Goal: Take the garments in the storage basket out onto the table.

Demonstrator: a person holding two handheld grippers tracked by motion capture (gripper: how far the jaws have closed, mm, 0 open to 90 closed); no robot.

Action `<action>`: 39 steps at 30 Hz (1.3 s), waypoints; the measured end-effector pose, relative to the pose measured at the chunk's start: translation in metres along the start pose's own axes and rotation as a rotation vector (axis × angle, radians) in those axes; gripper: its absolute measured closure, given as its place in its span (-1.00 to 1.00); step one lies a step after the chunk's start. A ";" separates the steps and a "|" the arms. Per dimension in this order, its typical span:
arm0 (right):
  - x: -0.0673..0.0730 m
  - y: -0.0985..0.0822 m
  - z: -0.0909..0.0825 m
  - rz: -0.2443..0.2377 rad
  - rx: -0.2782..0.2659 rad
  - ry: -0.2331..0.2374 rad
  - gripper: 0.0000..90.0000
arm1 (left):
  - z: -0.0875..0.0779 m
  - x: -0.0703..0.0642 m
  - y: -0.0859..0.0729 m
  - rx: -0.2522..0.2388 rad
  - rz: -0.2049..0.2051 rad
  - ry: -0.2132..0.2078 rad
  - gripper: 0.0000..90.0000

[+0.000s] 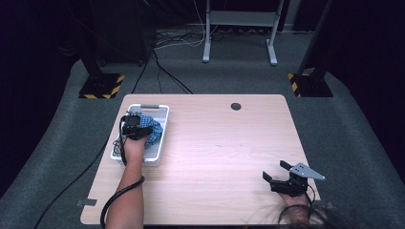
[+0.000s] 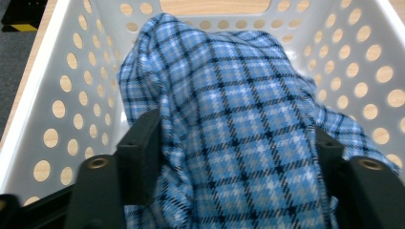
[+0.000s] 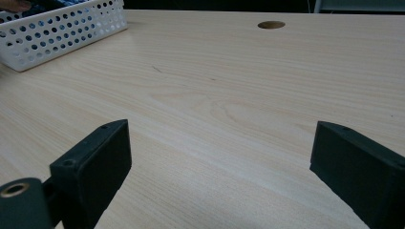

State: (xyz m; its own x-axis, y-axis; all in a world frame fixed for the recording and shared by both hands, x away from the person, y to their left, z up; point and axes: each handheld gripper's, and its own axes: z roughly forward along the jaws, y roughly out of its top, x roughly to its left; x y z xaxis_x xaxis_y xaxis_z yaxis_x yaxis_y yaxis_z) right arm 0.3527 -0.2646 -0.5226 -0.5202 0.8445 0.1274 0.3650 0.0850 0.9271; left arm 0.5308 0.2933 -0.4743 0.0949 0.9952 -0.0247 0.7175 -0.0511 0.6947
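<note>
A blue plaid cloth (image 2: 229, 81) lies bunched in a white perforated basket (image 2: 57, 71) at the table's left side. My left gripper (image 2: 234, 133) reaches down into the basket, its two black jaws pressed against either side of a fold of the cloth. From the high view the left gripper (image 1: 135, 125) sits over the basket (image 1: 157, 110), with the cloth (image 1: 154, 130) beside it. My right gripper (image 1: 274, 170) rests low near the table's front right, jaws wide apart. Between the right gripper's (image 3: 222, 143) jaws there is only bare wood.
The light wooden table (image 1: 215, 152) has a round cable hole (image 1: 236, 106) at the back centre. The basket (image 3: 62, 28) stands far left in the right gripper view. On the floor behind are a grey desk frame (image 1: 239, 28) and black stands with striped bases (image 1: 101, 86).
</note>
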 end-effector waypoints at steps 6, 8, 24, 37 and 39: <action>0.000 0.000 0.000 0.000 0.000 0.000 -0.88 | 0.000 0.001 0.000 -0.002 -0.011 -0.006 -0.03; 0.000 0.000 0.000 0.002 0.000 0.000 -0.87 | -0.001 0.001 0.000 -0.006 -0.014 -0.008 0.03; 0.000 0.000 0.000 0.005 -0.001 0.002 -0.88 | -0.004 0.001 -0.001 -0.028 -0.015 -0.002 0.16; -0.001 0.000 0.000 0.005 -0.002 0.004 -0.87 | -0.013 0.001 0.000 -0.080 -0.015 0.005 0.24; -0.001 0.000 0.000 0.006 -0.002 0.005 -0.88 | -0.015 0.002 0.000 -0.095 -0.017 0.002 0.26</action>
State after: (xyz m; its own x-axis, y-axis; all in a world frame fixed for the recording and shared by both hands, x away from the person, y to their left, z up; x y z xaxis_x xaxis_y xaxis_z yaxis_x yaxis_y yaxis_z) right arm 0.3529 -0.2653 -0.5225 -0.5216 0.8426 0.1343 0.3662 0.0789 0.9272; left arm 0.5207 0.2965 -0.4637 0.0819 0.9960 -0.0359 0.6506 -0.0261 0.7589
